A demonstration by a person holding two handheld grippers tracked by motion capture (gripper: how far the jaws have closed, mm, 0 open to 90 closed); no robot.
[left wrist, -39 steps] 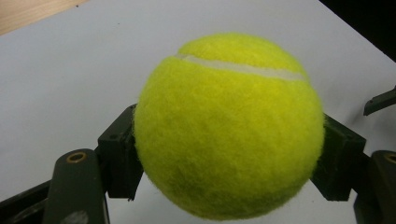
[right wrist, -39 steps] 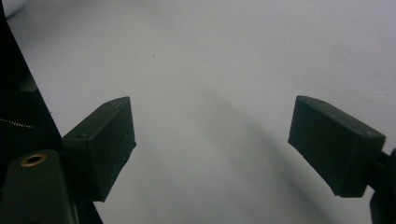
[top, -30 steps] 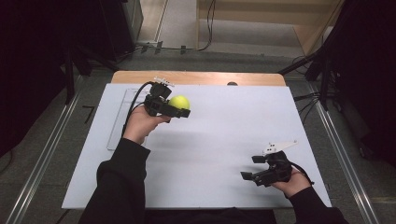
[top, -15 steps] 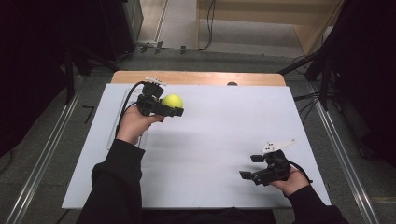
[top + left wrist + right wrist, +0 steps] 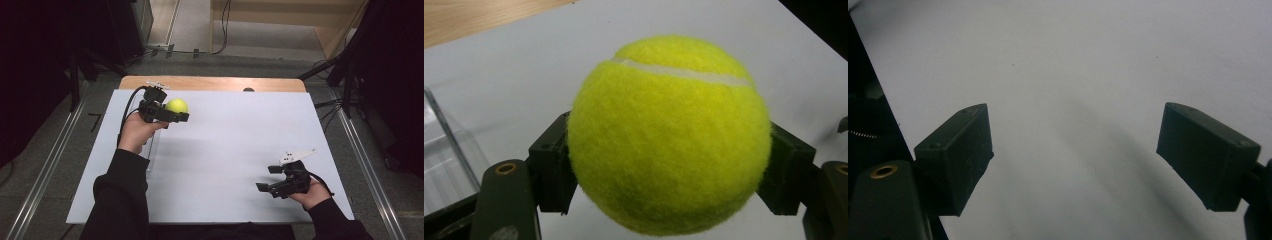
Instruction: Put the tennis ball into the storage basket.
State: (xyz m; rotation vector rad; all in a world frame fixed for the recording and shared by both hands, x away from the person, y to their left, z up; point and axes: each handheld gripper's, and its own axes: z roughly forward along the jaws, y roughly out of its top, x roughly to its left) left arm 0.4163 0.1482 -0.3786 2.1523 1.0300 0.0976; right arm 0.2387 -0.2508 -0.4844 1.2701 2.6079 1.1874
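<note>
A yellow tennis ball (image 5: 176, 105) is held above the far left part of the white table (image 5: 235, 135), with my left gripper (image 5: 172, 111) shut on it. In the left gripper view the ball (image 5: 669, 135) sits squeezed between the two black pads (image 5: 551, 170), white seam on top. My right gripper (image 5: 267, 179) rests near the front right of the table, pointing left. Its jaws stand wide apart in the right gripper view, with only bare white surface between the pads (image 5: 955, 150).
A clear plastic tray (image 5: 152, 145) lies on the table's left side, under my left hand; its corner (image 5: 446, 150) appears at the left of the left gripper view. A wooden strip (image 5: 210, 83) runs along the table's far edge. Dark stands and cables surround the table.
My left hand has carried the ball a little to the left and farther from me. The right gripper has stayed where it was.
</note>
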